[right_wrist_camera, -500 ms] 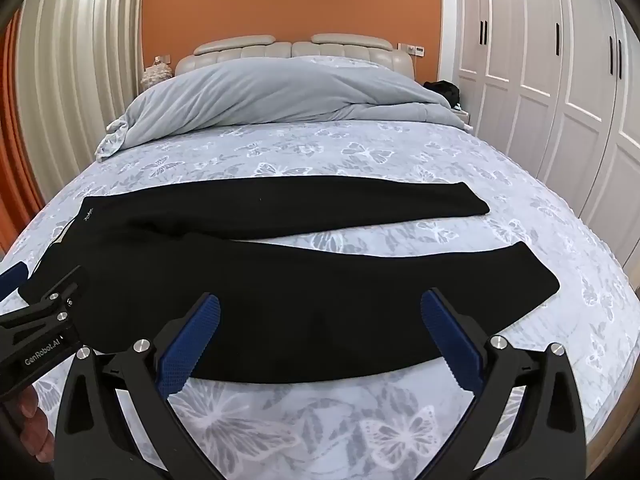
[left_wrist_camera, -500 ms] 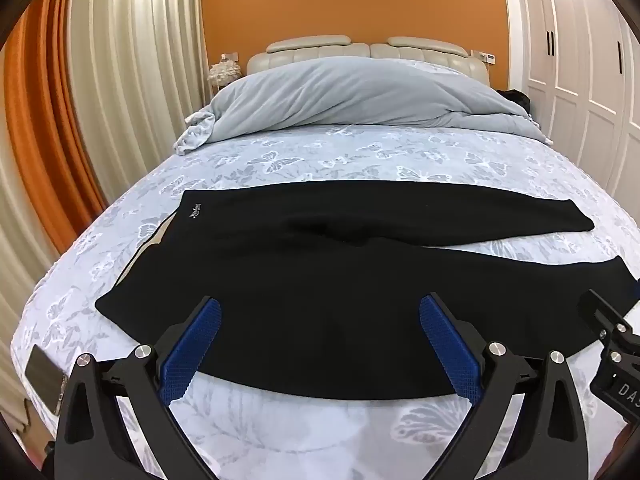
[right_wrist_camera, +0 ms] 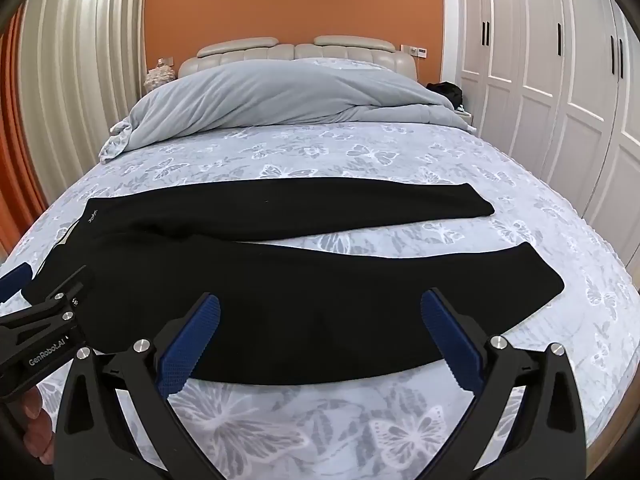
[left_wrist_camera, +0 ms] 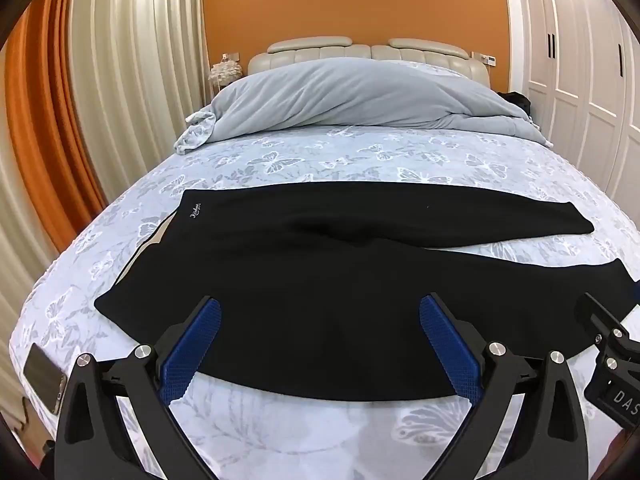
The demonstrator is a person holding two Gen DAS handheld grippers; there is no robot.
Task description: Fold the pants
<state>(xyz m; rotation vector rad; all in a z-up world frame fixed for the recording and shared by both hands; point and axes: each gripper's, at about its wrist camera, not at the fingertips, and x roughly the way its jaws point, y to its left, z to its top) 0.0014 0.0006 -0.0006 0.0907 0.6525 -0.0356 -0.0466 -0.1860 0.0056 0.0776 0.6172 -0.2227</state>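
Black pants [left_wrist_camera: 320, 280] lie flat across the bed, waistband at the left, both legs spread apart toward the right; they also show in the right wrist view [right_wrist_camera: 304, 288]. My left gripper [left_wrist_camera: 320, 320] is open and empty, hovering over the near edge of the pants' hip part. My right gripper [right_wrist_camera: 320, 316] is open and empty over the near leg. The right gripper's body shows at the right edge of the left wrist view [left_wrist_camera: 612, 364]; the left gripper's body shows at the left of the right wrist view [right_wrist_camera: 44, 332].
The bed [left_wrist_camera: 304, 432] has a pale butterfly-print sheet. A grey duvet [left_wrist_camera: 352, 96] is piled at the headboard. A phone [left_wrist_camera: 44, 376] lies at the bed's near left corner. Curtains hang at the left, white wardrobes [right_wrist_camera: 560, 80] stand at the right.
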